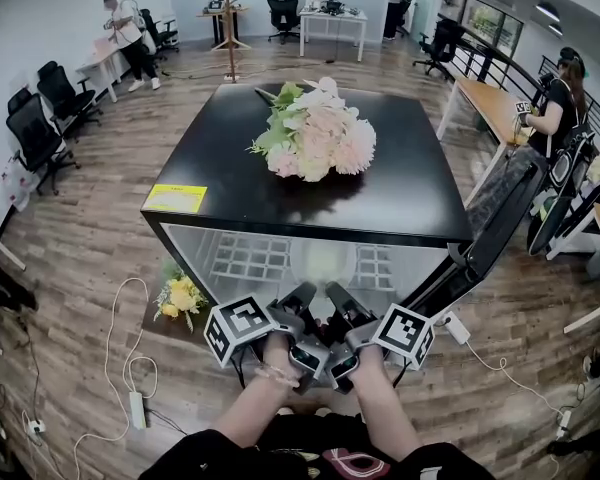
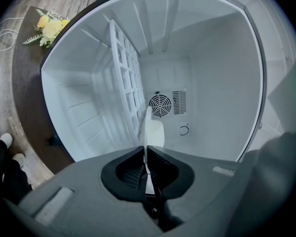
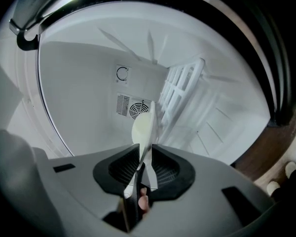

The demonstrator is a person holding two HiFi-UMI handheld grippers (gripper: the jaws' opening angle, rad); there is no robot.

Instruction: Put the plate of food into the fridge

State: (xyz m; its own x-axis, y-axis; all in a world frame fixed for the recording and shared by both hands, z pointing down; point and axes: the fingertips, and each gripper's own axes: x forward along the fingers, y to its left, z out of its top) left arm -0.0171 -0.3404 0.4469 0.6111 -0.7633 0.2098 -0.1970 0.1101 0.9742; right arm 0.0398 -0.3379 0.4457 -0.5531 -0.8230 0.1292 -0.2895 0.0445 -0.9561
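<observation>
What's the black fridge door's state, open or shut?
Open. The black fridge door stands swung out at right; the left gripper view sees the white interior and round fan vent.

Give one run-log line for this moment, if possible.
left gripper shut on plate | right gripper shut on plate | plate inside open fridge

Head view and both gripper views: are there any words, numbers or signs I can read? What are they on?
Yellow sticker on top of the fridge: it has print, but it is too small to read.
Marker cubes: black-and-white square patterns, no words.
Round mark on the fridge's back wall: a ring-shaped sign, with no letters that can be made out.
No text anywhere can be read and quoted.
</observation>
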